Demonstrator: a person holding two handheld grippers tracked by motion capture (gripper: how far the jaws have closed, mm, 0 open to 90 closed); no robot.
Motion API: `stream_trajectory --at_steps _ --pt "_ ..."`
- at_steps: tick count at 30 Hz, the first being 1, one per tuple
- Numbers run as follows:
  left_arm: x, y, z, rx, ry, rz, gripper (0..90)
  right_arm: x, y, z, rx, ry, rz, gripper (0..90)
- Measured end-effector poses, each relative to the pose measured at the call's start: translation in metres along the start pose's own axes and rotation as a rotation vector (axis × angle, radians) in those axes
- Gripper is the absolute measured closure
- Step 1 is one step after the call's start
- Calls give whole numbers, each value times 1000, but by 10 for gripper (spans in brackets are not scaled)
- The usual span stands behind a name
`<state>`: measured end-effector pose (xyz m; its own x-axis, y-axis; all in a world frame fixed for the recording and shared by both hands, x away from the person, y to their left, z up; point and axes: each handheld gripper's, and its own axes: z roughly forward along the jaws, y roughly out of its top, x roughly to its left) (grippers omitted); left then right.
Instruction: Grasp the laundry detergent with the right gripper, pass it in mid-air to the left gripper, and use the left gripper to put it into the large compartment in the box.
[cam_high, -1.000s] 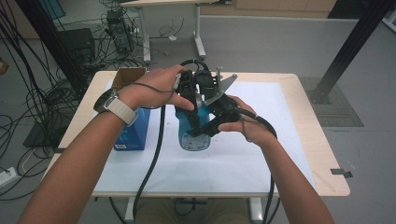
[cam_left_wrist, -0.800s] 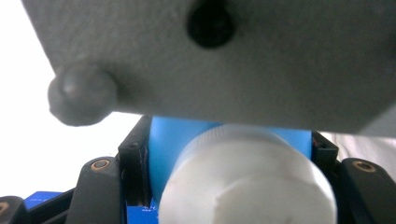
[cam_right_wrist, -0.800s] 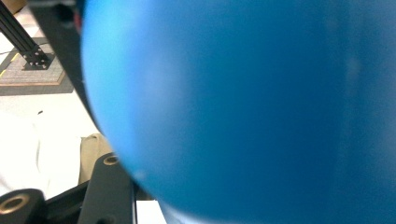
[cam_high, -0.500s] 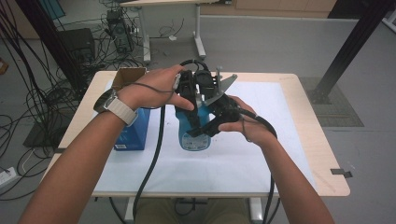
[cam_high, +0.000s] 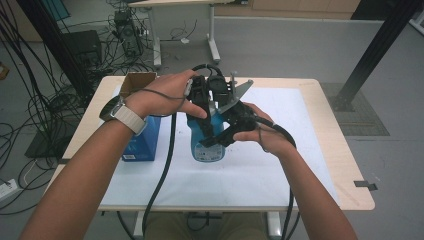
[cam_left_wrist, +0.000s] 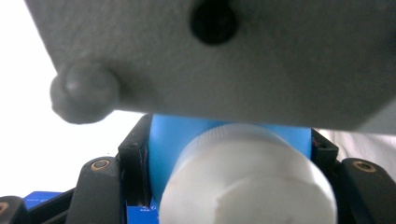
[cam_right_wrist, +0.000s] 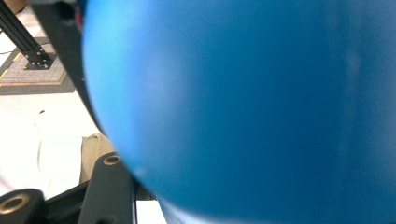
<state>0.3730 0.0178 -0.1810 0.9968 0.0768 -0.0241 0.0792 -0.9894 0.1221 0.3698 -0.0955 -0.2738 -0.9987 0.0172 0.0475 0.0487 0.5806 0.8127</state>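
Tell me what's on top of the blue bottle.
A white cap tops the blue bottle, with the left tool shut around the neck just below it. In the high view, both tools cover the cap.

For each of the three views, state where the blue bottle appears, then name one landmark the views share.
High view: blue bottle at table centre, upright, between both grippers.
Left gripper view: bottom centre, blue shoulder behind its white cap, between the jaws.
Right gripper view: the blue body across most of the picture.
Shared landmark: the white table cover.
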Motion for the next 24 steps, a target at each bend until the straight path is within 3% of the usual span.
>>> stream_trajectory --at_steps 13,17,18,19,24 --pt "-1 -1 -1 1 2 -2 373 0 1 1 -1 2 -3 441" --pt "-1 -2 -1 -5 5 -6 373 -1 1 1 -2 -5 -27 440" --pt "-1 -2 -1 0 4 -6 373 0 1 1 0 -4 -14 440" --pt "-2 -2 -2 1 4 -5 373 -2 1 1 -6 -5 -36 440" --pt "-2 -3 -2 -1 5 -6 373 1 2 1 -7 3 -12 440"
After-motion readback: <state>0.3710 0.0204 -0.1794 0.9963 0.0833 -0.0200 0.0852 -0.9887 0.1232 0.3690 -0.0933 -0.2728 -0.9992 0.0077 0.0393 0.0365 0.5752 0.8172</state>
